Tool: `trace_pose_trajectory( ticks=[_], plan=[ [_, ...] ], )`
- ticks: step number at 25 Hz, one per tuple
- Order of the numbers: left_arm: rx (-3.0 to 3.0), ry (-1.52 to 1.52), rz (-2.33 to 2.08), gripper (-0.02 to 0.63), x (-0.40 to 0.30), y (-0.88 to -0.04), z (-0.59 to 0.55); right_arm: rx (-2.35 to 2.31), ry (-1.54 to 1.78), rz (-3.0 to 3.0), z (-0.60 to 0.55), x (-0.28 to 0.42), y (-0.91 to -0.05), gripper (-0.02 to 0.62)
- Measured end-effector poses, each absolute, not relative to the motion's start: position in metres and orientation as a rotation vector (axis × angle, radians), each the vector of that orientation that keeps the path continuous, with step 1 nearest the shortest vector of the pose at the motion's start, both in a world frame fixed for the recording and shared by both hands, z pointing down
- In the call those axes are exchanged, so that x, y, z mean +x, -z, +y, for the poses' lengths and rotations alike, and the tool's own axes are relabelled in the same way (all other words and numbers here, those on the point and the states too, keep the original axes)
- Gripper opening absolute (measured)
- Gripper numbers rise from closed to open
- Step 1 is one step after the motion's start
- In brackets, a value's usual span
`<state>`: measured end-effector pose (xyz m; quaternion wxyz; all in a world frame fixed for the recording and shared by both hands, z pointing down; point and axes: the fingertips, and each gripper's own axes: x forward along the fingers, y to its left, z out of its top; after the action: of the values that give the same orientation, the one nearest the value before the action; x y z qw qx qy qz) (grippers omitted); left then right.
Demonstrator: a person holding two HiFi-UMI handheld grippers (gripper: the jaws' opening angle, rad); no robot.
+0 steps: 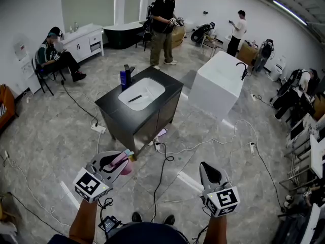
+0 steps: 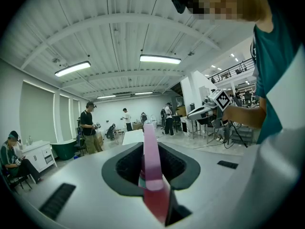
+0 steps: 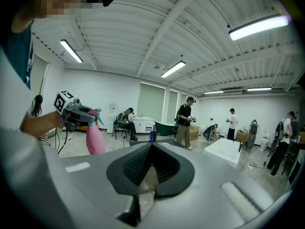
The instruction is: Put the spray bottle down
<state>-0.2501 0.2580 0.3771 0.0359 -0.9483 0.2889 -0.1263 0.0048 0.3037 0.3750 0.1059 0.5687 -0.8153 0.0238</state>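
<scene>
A pink spray bottle [image 1: 126, 167] with a pale blue nozzle hangs over the floor at the lower left, and my left gripper [image 1: 121, 159] is shut on it. In the left gripper view its pink neck [image 2: 152, 173] stands clamped between the dark pads. The right gripper view shows the same bottle [image 3: 95, 139] from the side, hanging under the left gripper [image 3: 79, 113]. My right gripper [image 1: 207, 169] is held level at the lower right, its jaws [image 3: 151, 168] shut with nothing between them.
A dark vanity [image 1: 161, 111] with a white basin stands ahead, a blue bottle [image 1: 123, 78] on its far corner. A white block with a black tap [image 1: 218, 83] is to its right. Cables [image 1: 167, 159] trail across the floor. Other people stand and sit farther back.
</scene>
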Motion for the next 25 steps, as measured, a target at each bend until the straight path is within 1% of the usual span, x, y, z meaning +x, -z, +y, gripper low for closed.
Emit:
trace_pose_trajectory(
  ticks=[7,13,19,25],
  plan=[
    [-2.919,0.38,0.85,0.087,-0.266,-0.378,0.252,1.719,-0.086,-2.404,0.303,-0.008,-0.374,0.009],
    [-2.924,0.388,0.815,0.086,-0.258,-0.38,0.244,1.726,-0.083,-2.388,0.298,-0.001,-0.375,0.009],
    [-2.917,0.393,0.865,0.087,-0.23,-0.382,0.22,1.694,-0.085,-2.413,0.265,0.032,-0.377,0.009],
    [-2.884,0.422,0.948,0.087,-0.173,-0.382,0.196,1.625,-0.102,-2.469,0.226,0.091,-0.389,0.009]
  ],
)
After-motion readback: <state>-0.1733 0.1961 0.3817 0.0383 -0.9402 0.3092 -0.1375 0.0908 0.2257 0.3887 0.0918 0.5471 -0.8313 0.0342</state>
